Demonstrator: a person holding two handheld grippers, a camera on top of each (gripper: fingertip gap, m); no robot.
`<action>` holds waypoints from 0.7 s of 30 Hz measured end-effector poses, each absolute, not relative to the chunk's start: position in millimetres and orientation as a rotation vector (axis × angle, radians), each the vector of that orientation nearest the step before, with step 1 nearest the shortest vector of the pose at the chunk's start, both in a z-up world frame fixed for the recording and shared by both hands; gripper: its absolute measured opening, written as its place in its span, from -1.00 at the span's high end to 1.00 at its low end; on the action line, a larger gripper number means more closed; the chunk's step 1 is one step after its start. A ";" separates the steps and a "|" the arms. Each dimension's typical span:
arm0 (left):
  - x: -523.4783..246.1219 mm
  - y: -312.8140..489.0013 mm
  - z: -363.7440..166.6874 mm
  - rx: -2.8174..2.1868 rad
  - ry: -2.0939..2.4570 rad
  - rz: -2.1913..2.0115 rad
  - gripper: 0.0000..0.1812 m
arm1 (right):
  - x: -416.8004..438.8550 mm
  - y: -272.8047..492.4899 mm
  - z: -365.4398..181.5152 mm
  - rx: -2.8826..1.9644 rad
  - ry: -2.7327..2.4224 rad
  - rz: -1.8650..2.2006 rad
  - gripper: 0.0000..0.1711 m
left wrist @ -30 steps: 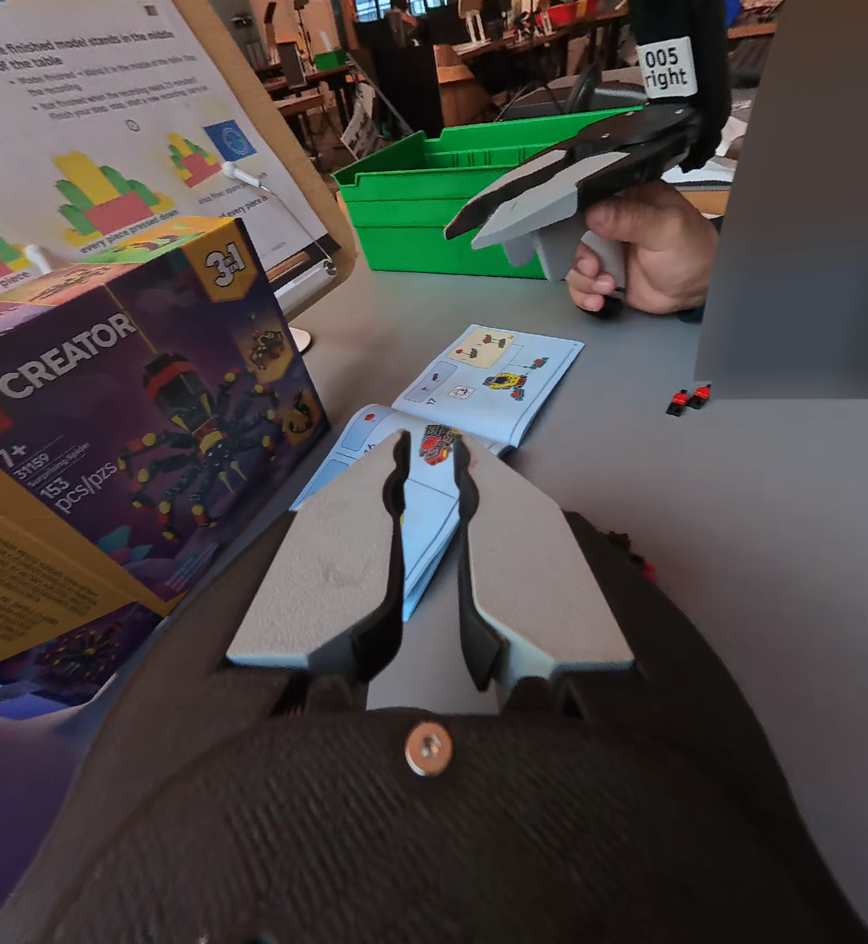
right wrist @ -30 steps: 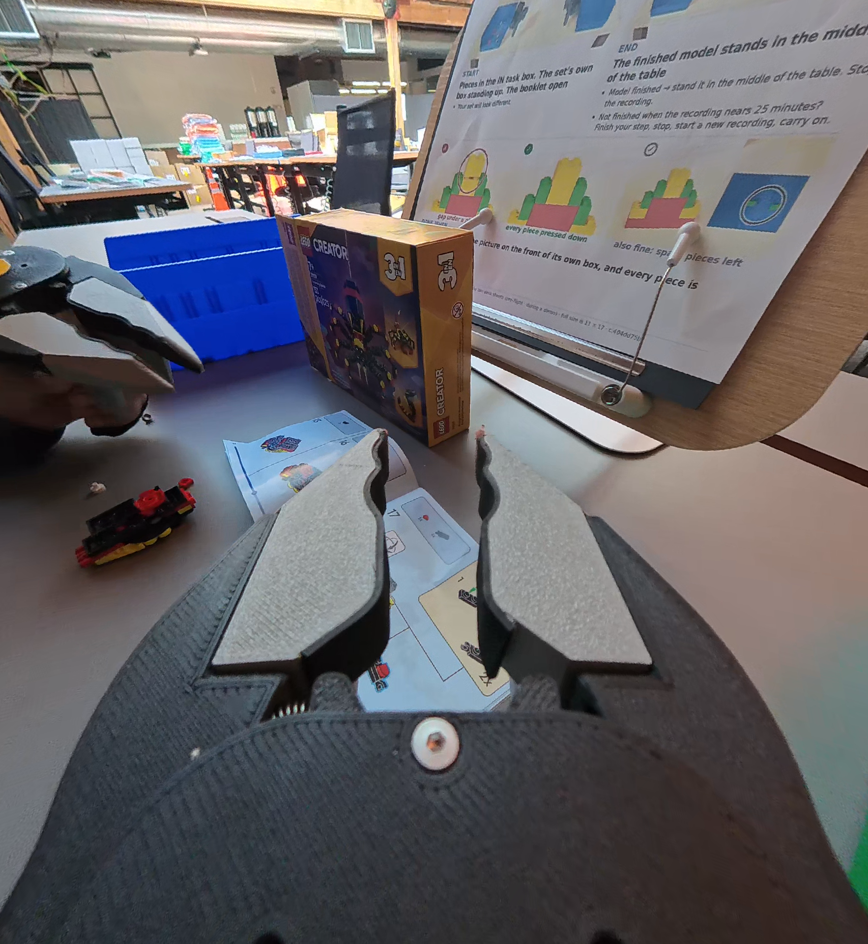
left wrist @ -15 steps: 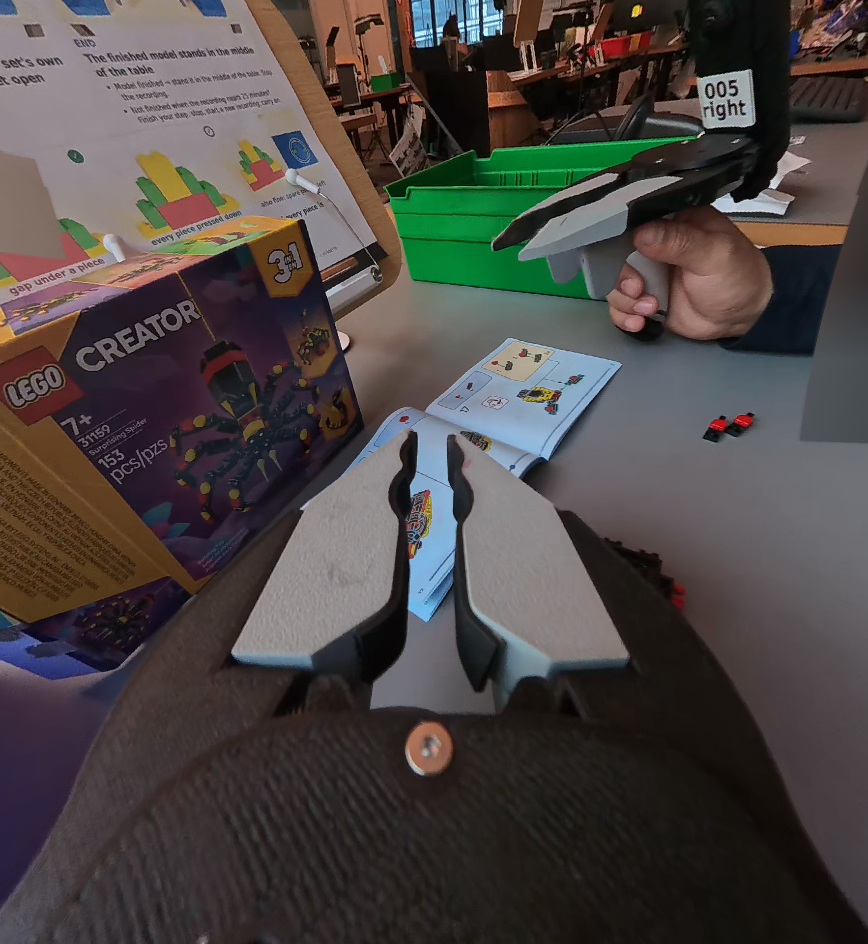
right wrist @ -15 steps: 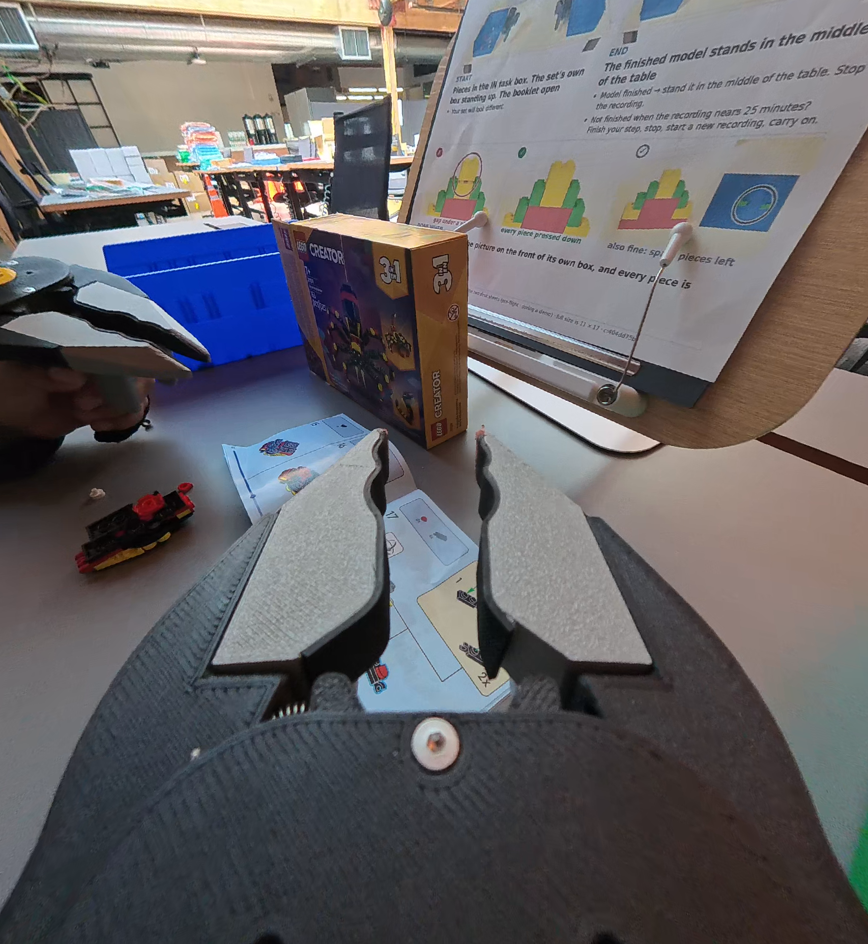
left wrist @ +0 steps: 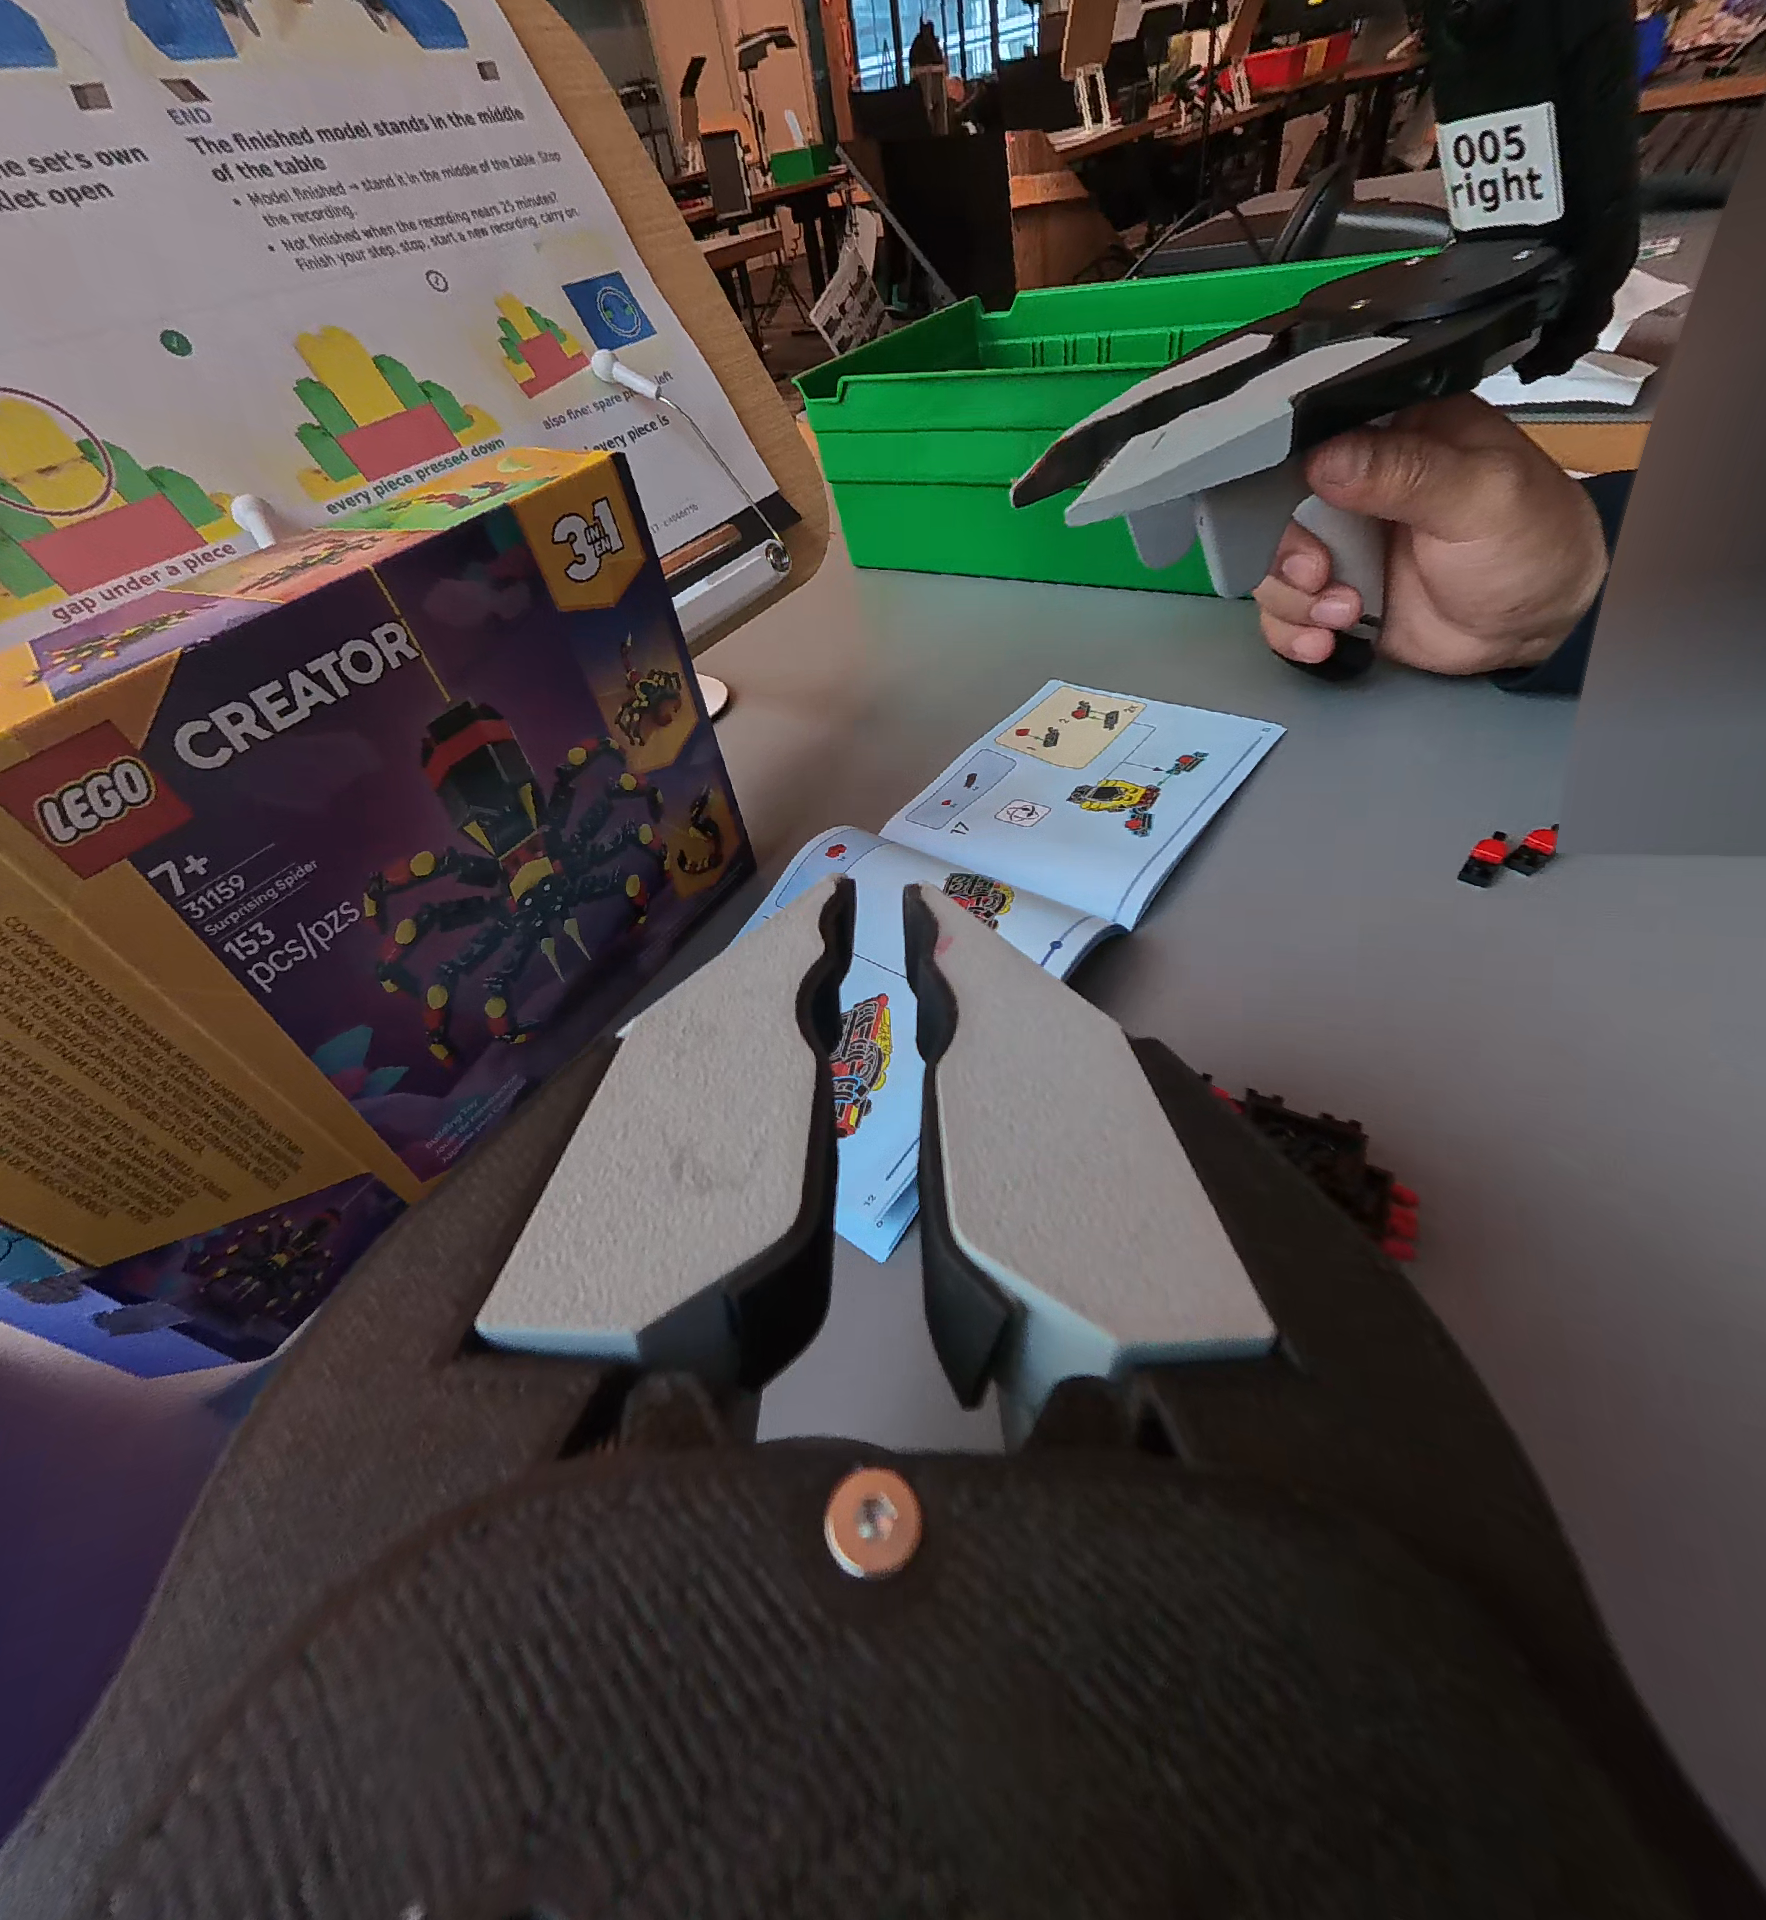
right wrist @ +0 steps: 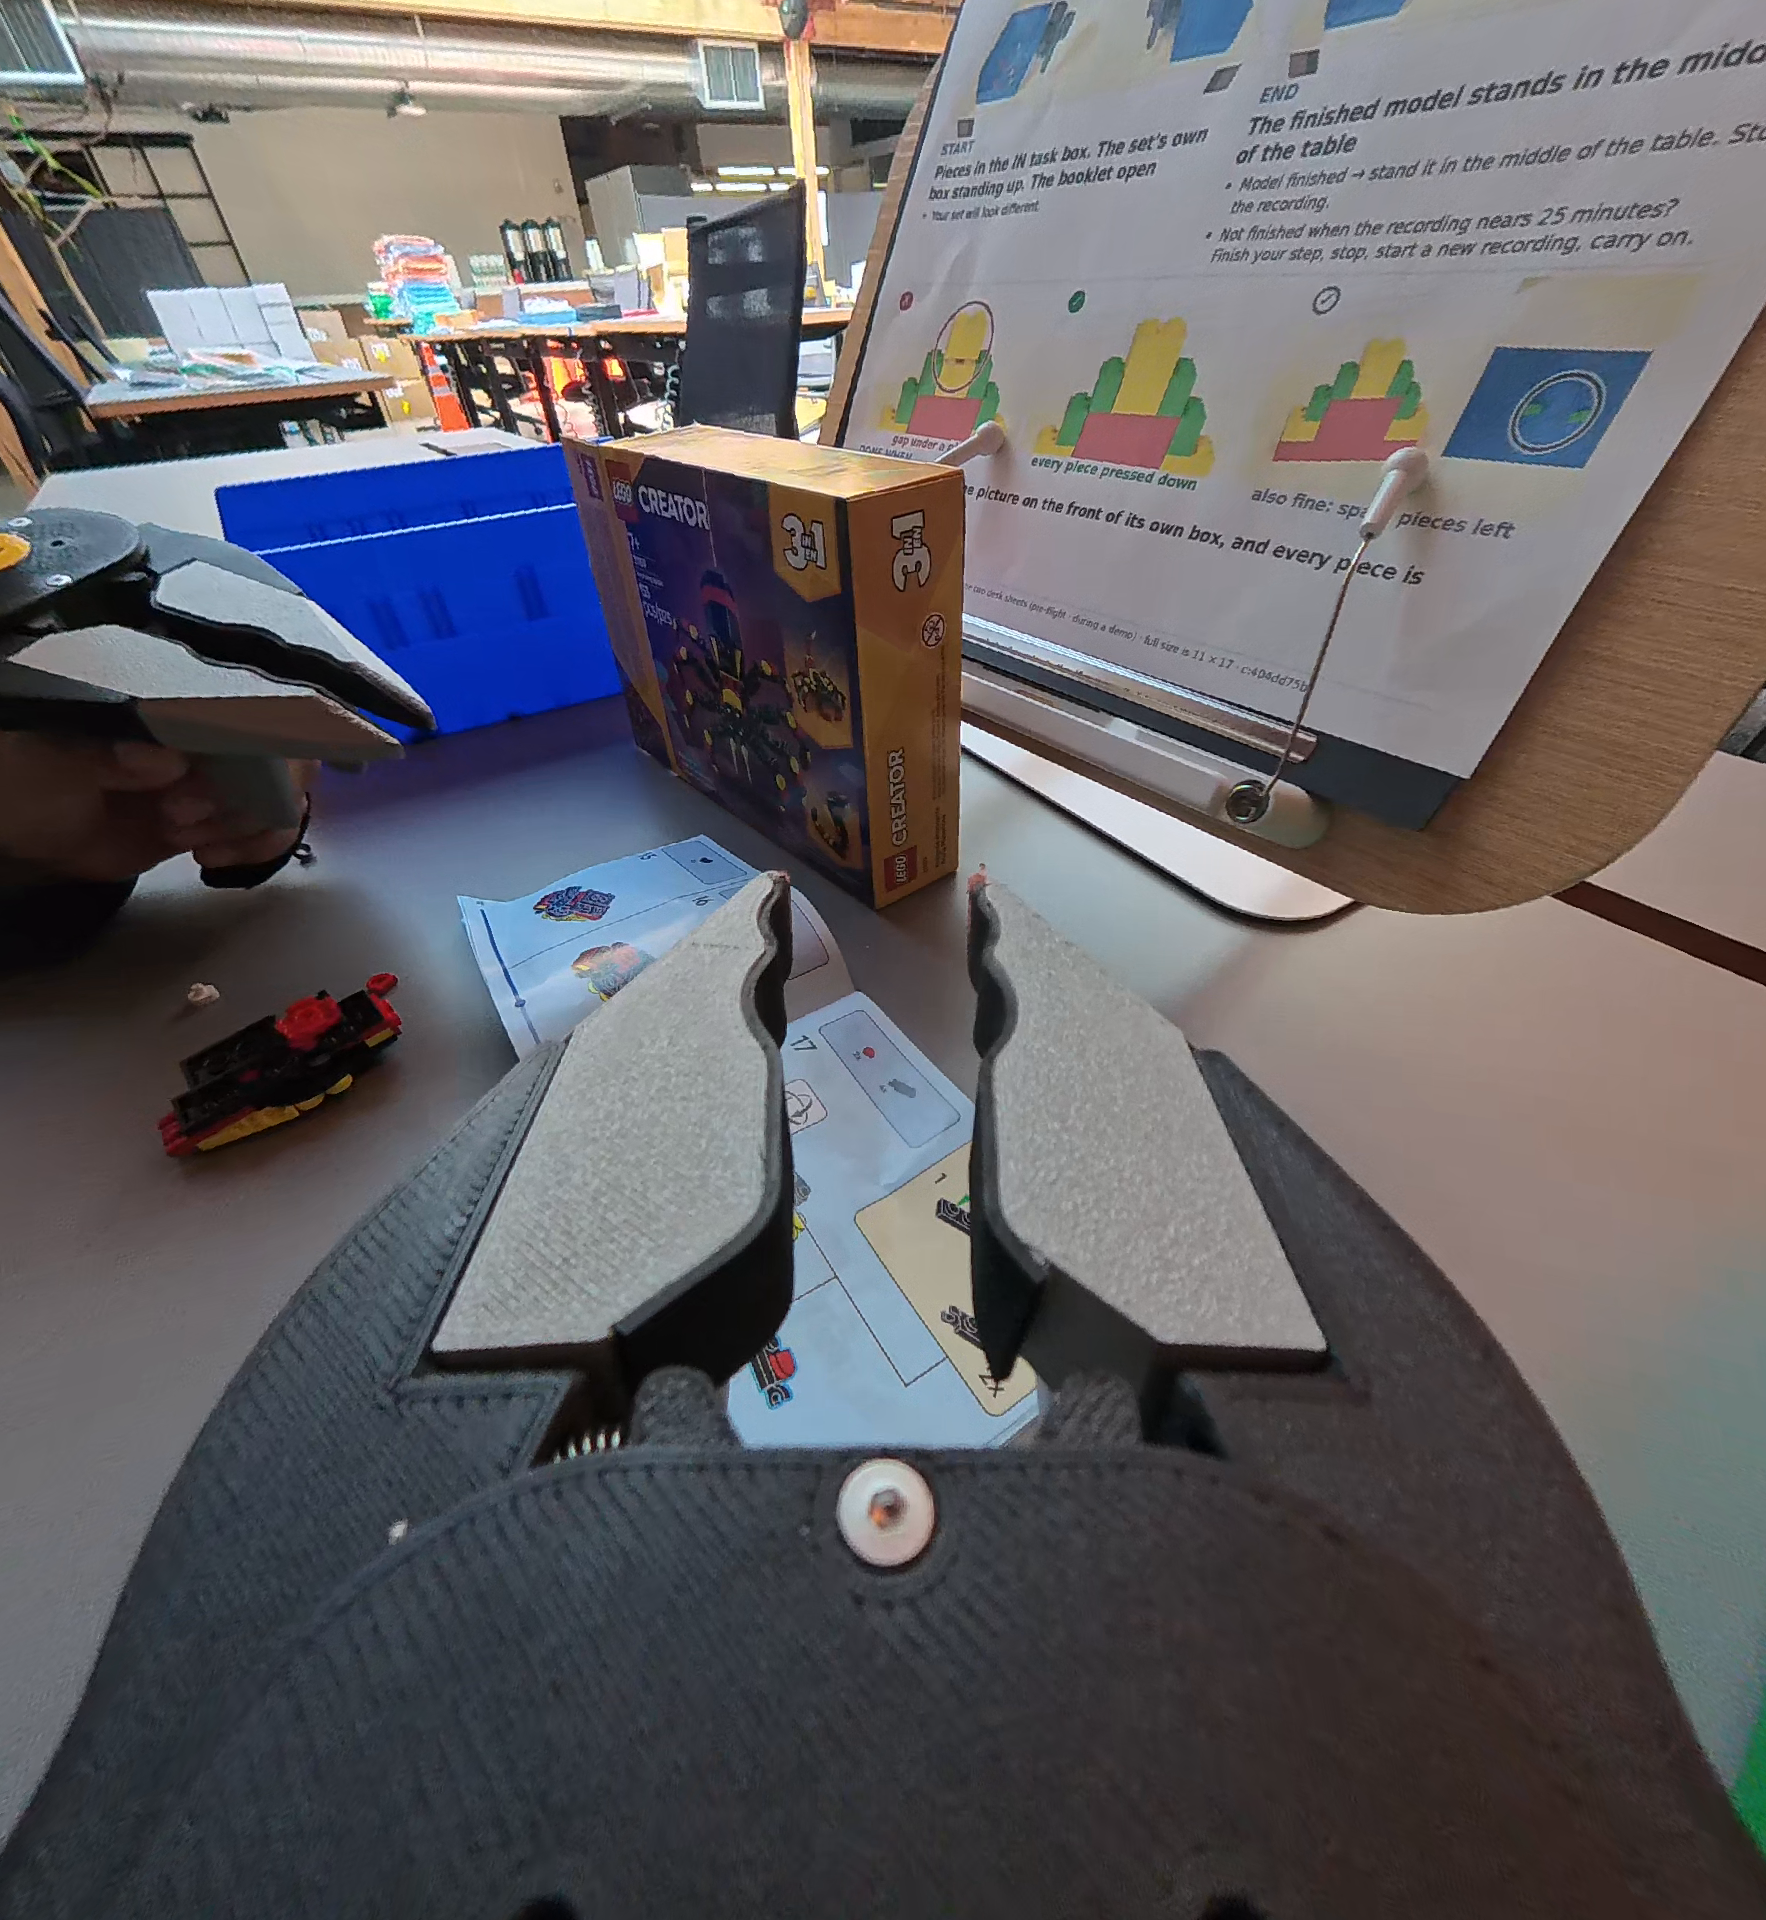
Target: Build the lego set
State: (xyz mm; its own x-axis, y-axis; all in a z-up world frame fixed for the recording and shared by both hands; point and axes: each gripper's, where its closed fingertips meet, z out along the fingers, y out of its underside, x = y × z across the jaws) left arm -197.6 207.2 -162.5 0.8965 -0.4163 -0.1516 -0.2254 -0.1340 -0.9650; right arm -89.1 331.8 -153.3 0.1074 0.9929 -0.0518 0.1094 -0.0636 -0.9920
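Your left gripper (left wrist: 877, 899) hangs just above the grey table (left wrist: 1378, 1091), jaws parted by a narrow gap with nothing between them, pointing over the open booklet (left wrist: 1087, 810). Your right gripper (right wrist: 877, 883) is up off the table too, jaws spread a good deal wider and also empty, aimed over that same booklet (right wrist: 858, 1091) toward the set's box (right wrist: 765, 655), which stands upright just behind the pages. The half-built model (right wrist: 281, 1060), black, red and yellow, lies on the table left of the booklet in the right wrist view, well apart from both grippers. Two small red-and-black pieces (left wrist: 1507, 854) sit together near your right hand (left wrist: 1440, 551). A blue bin (right wrist: 422, 582) stands behind the box, a green bin (left wrist: 1014, 416) is off to the other side, and the instruction board (right wrist: 1378, 364) leans behind it all.
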 end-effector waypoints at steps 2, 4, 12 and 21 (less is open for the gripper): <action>-197.2 207.1 -162.6 -1.721 0.495 -0.174 0.92 | -89.4 331.3 -153.6 -1.382 -1.188 1.117 0.65; -196.7 207.2 -163.4 -1.724 0.500 -0.171 0.92 | -89.5 330.9 -153.7 -1.381 -1.190 1.117 0.65; -194.9 207.5 -166.4 -1.733 0.518 -0.161 0.92 | -90.0 330.2 -154.3 -1.382 -1.195 1.117 0.65; -193.0 207.2 -168.6 -1.736 0.541 -0.143 0.92 | -89.9 329.0 -154.3 -1.376 -1.202 1.114 0.69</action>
State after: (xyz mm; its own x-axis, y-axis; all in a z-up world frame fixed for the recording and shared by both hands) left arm -193.0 207.2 -168.6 0.8823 -0.4290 -0.1935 -0.2768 -0.1406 -0.9506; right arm -89.9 329.0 -154.3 0.0977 0.9943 -0.0421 0.1174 -0.0535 -0.9916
